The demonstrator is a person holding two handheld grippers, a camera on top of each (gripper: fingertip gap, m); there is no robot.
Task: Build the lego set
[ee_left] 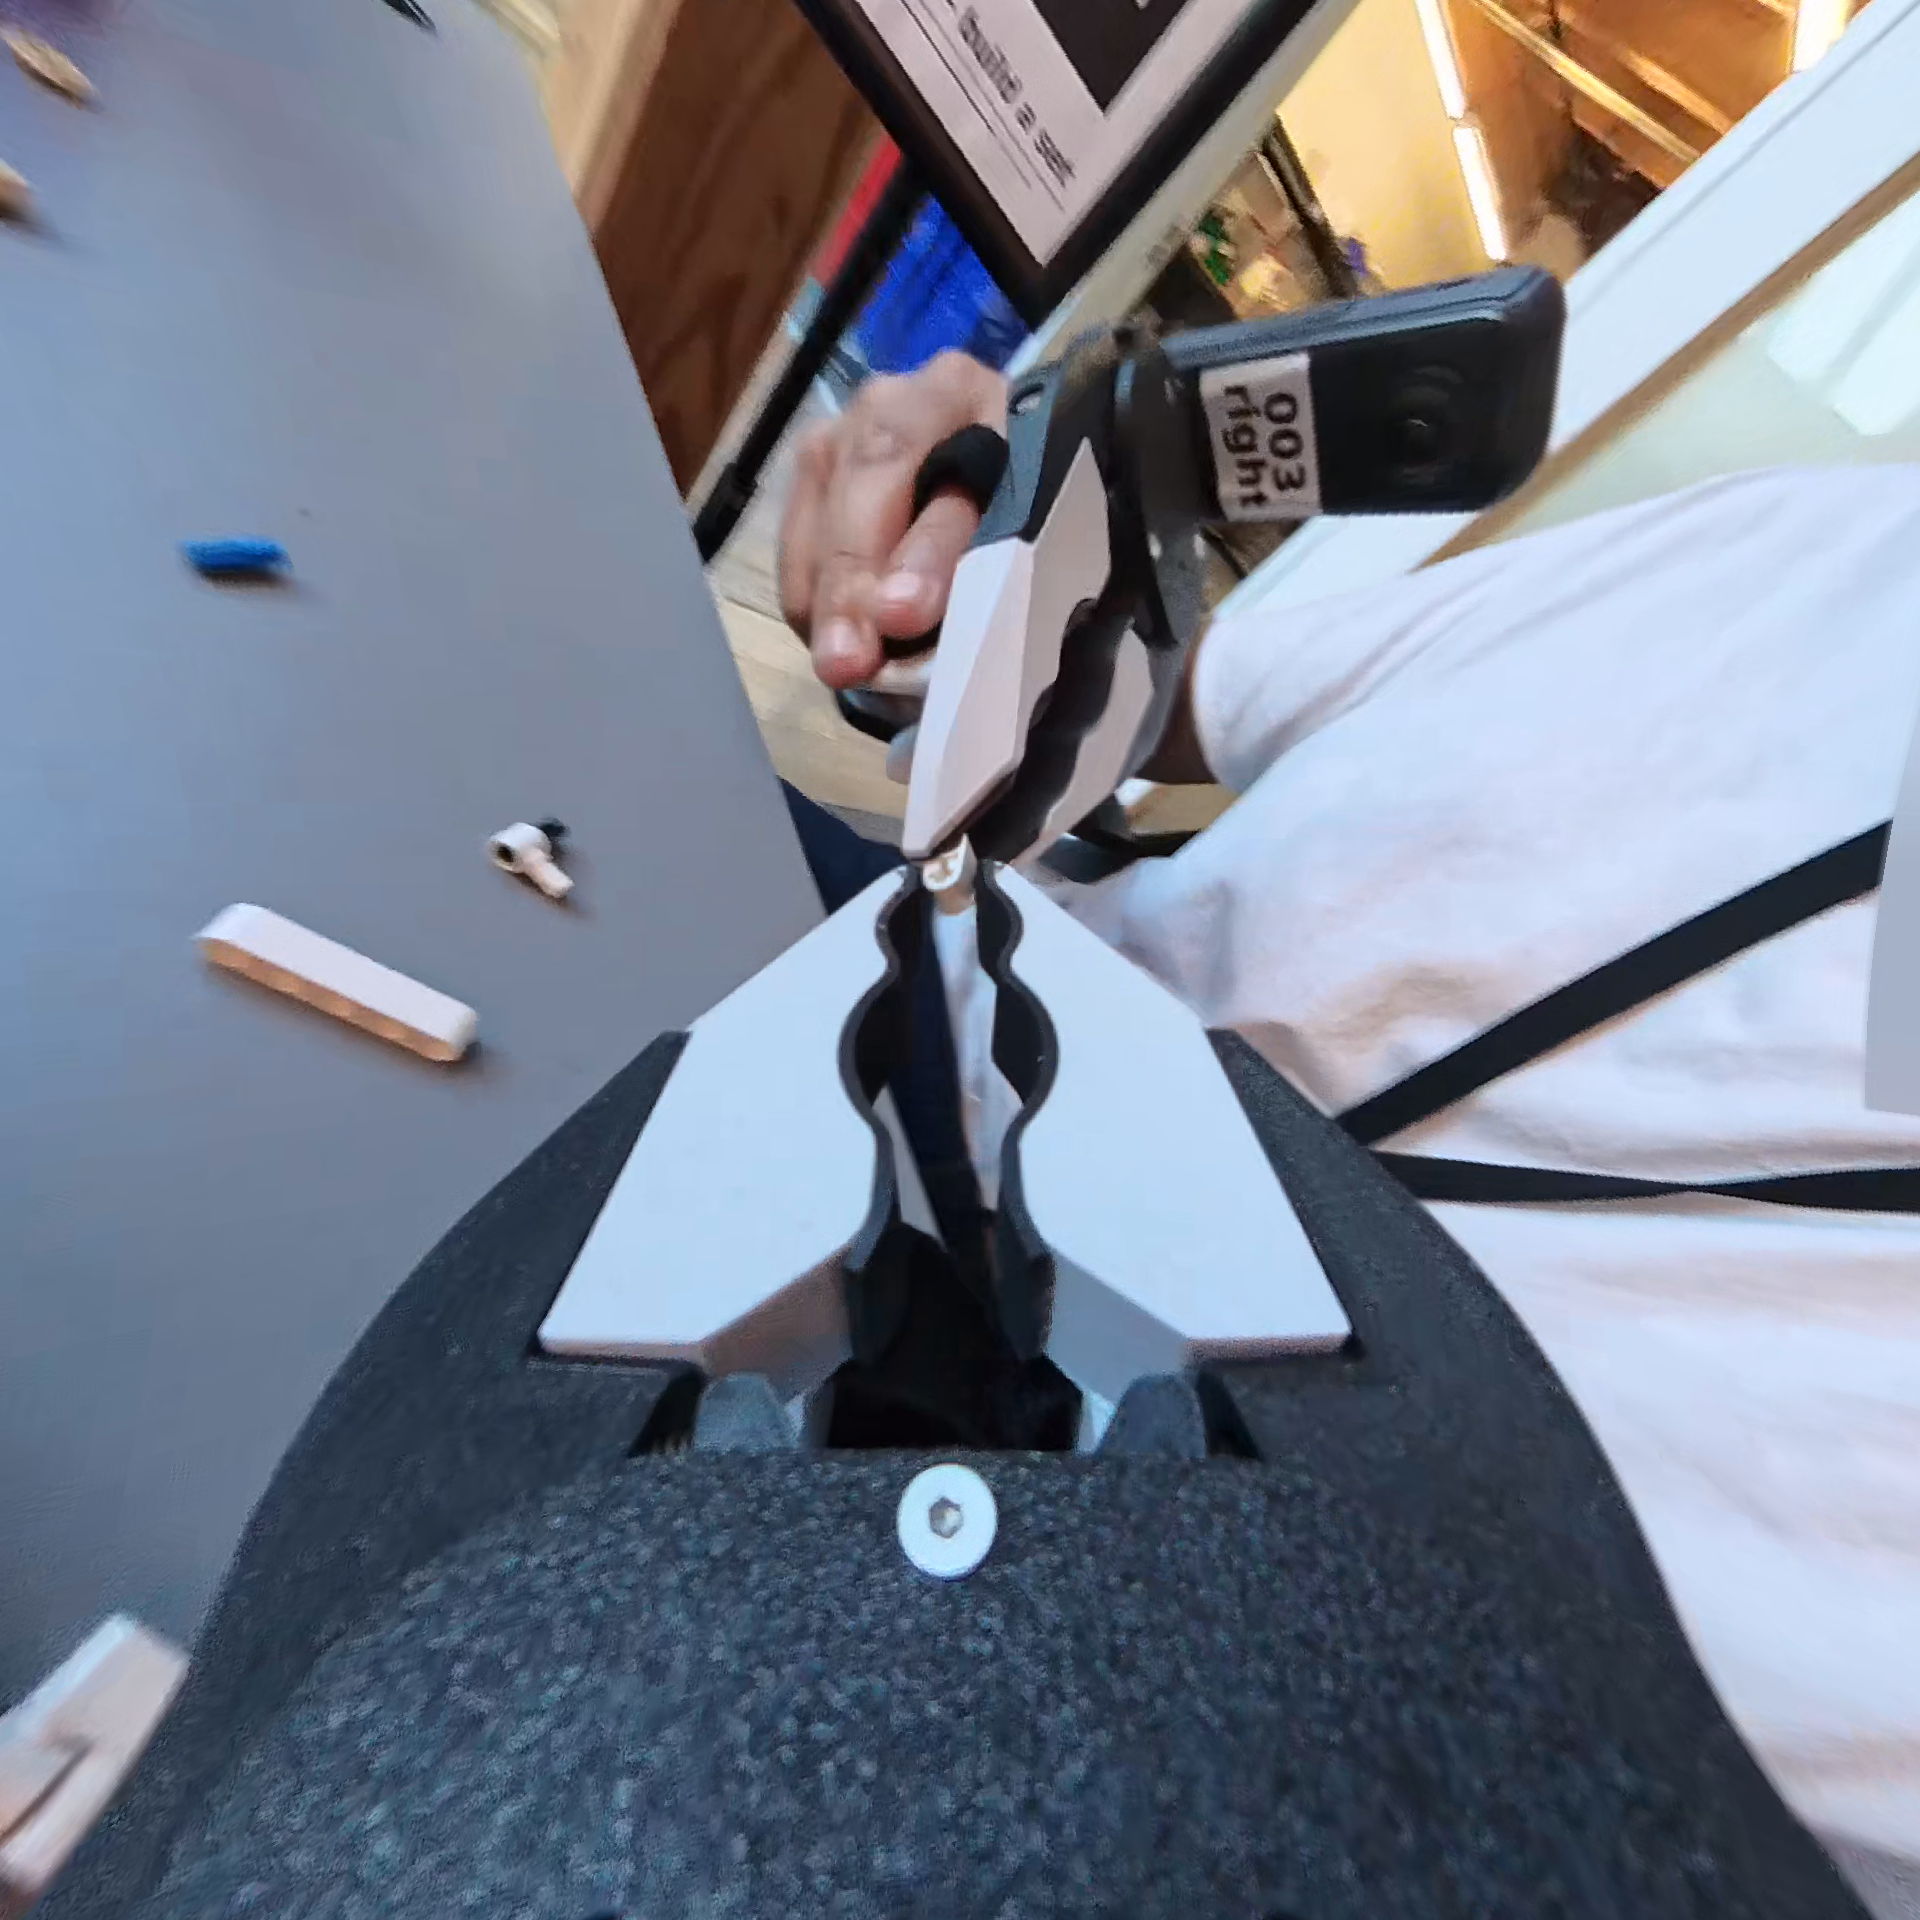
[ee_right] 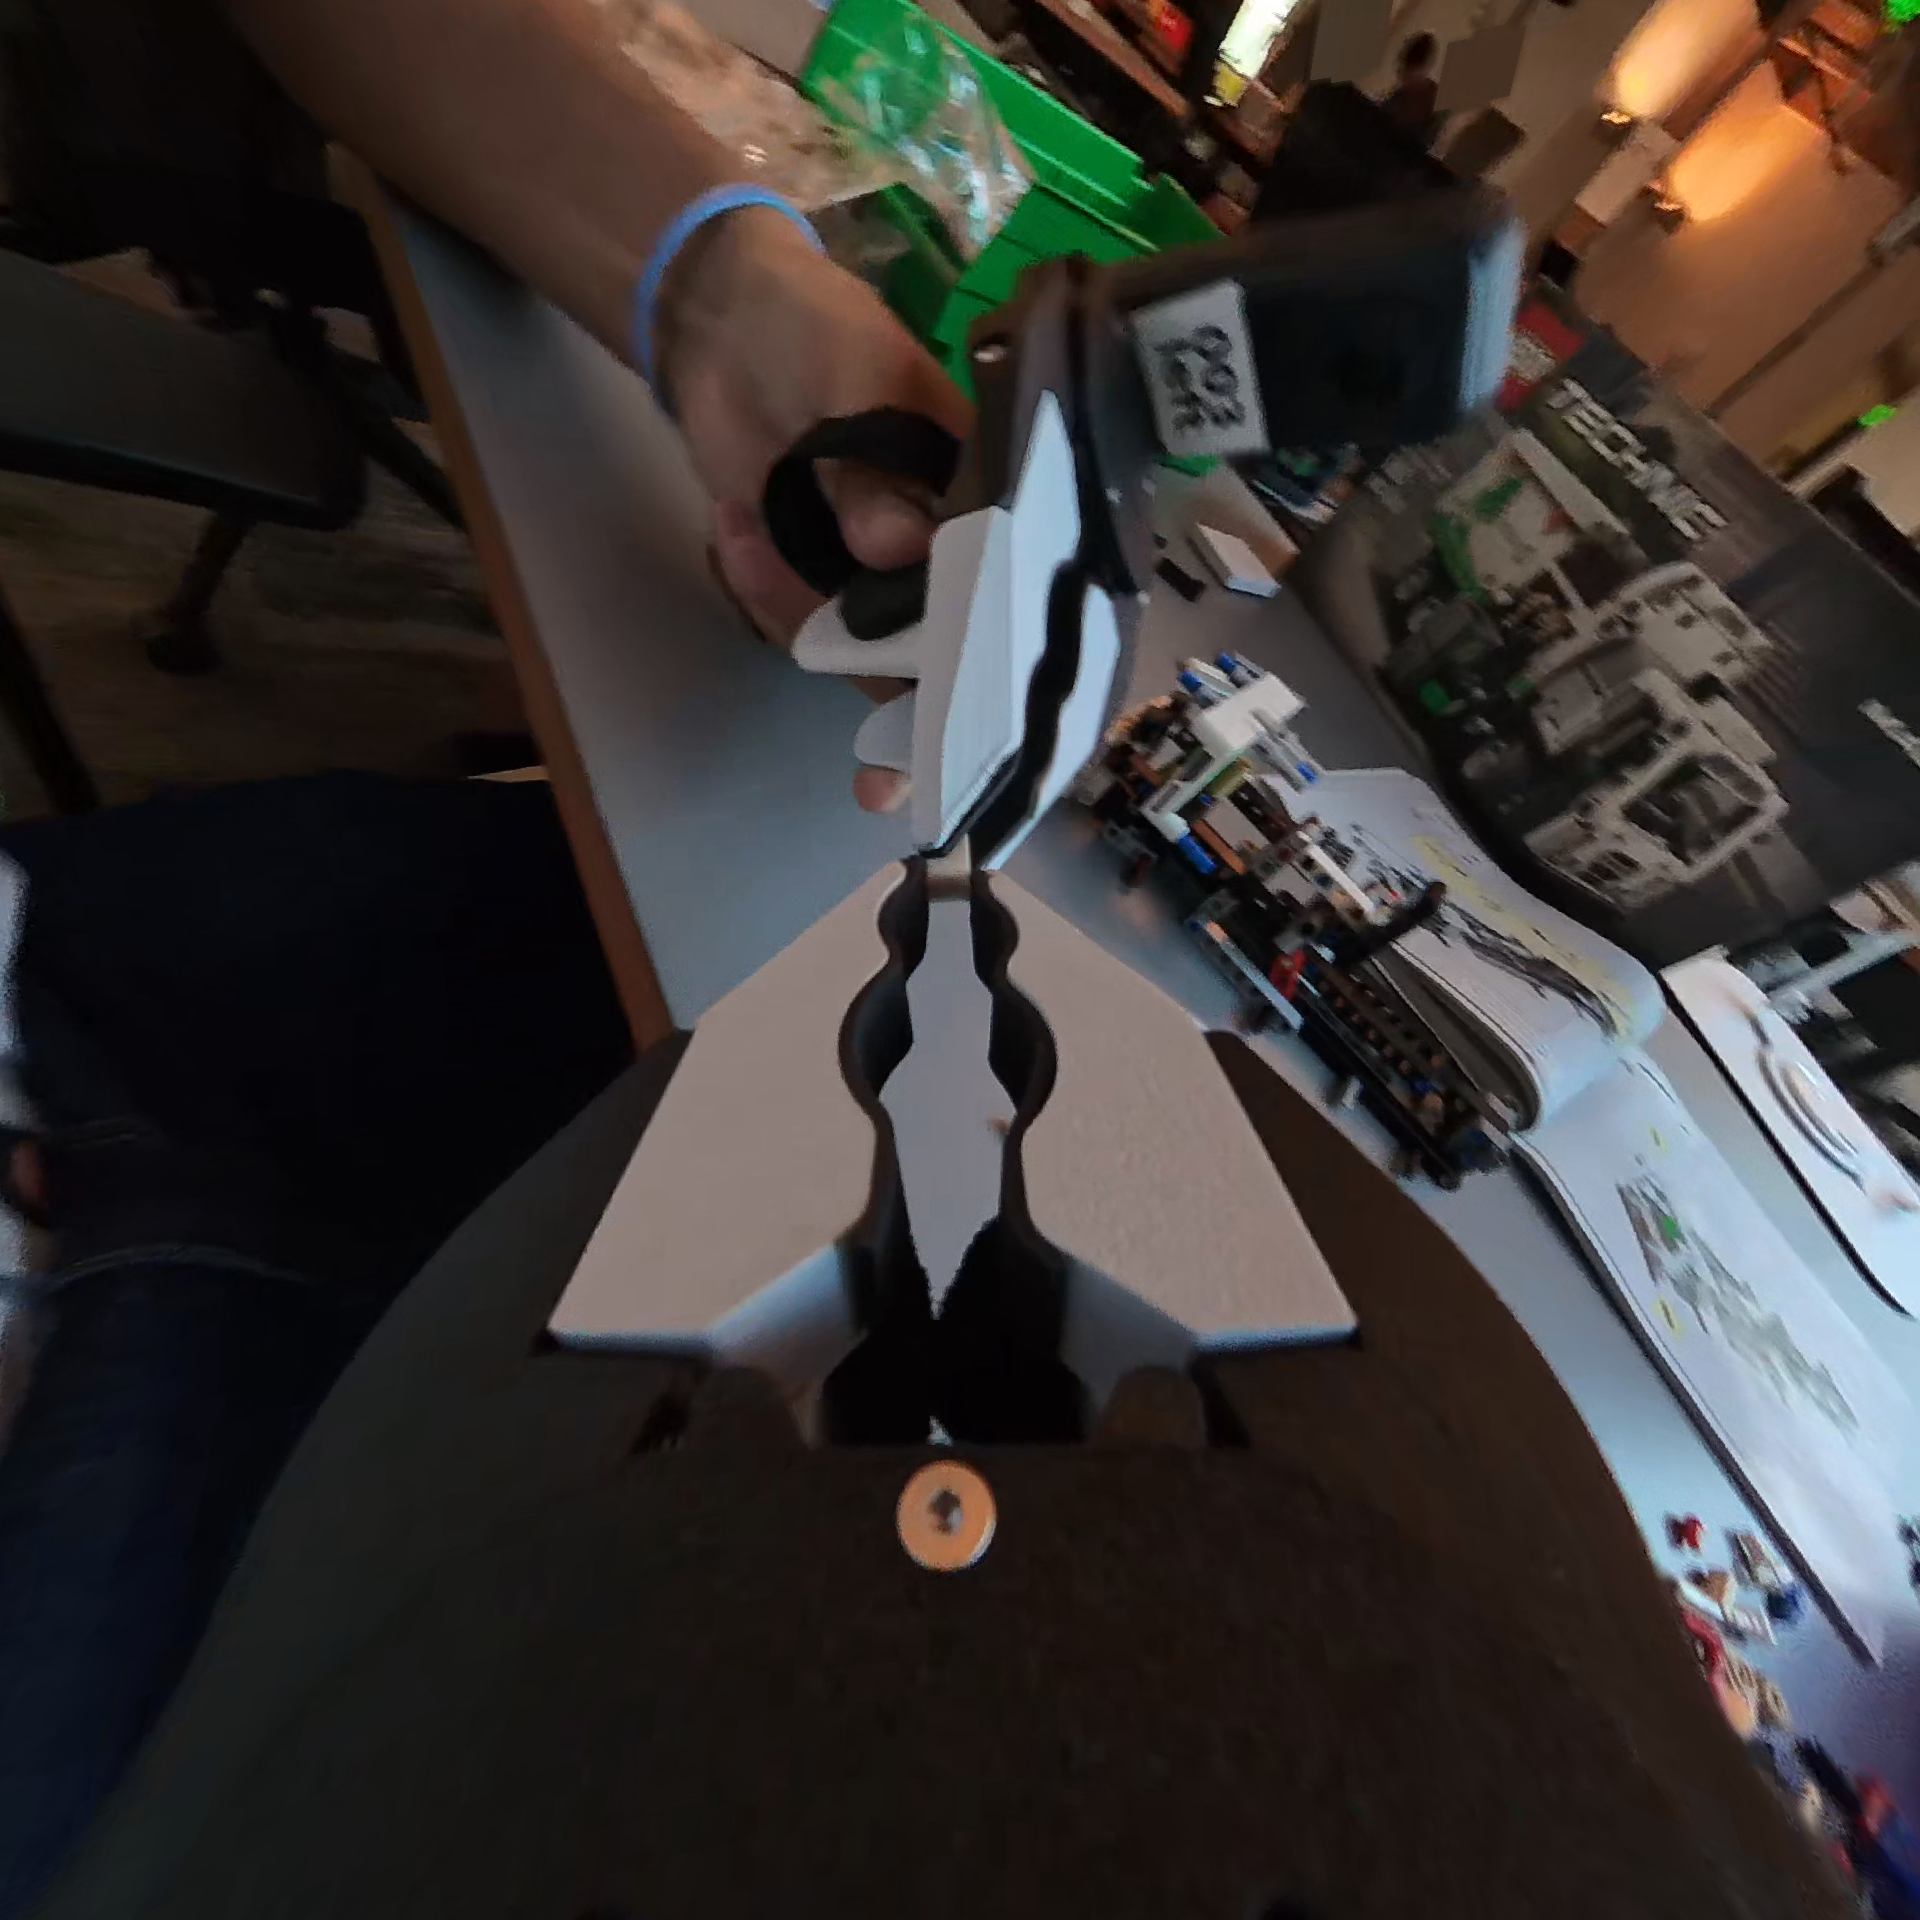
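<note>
My left gripper (ee_left: 951, 891) and my right gripper (ee_right: 948, 891) meet tip to tip in the air, off the edge of the grey table (ee_left: 312, 675). A small white Lego piece (ee_left: 948, 871) sits between the left gripper's narrowly closed tips. In the left wrist view the right gripper (ee_left: 940, 847) comes down from above and pinches the same piece. In the right wrist view the piece (ee_right: 948, 883) is a small grey bar across my own tips, with the left gripper (ee_right: 954, 847) shut just above it. I cannot tell whether it is one piece or two joined.
On the table lie a white beam (ee_left: 338, 982), a white connector with a black pin (ee_left: 530, 854) and a blue pin (ee_left: 237, 554). The part-built model (ee_right: 1247, 831), an open instruction booklet (ee_right: 1621, 1174), the set's box (ee_right: 1662, 675) and loose pieces (ee_right: 1745, 1621) lie to the right. Left and right tips are no more than a few centimetres apart.
</note>
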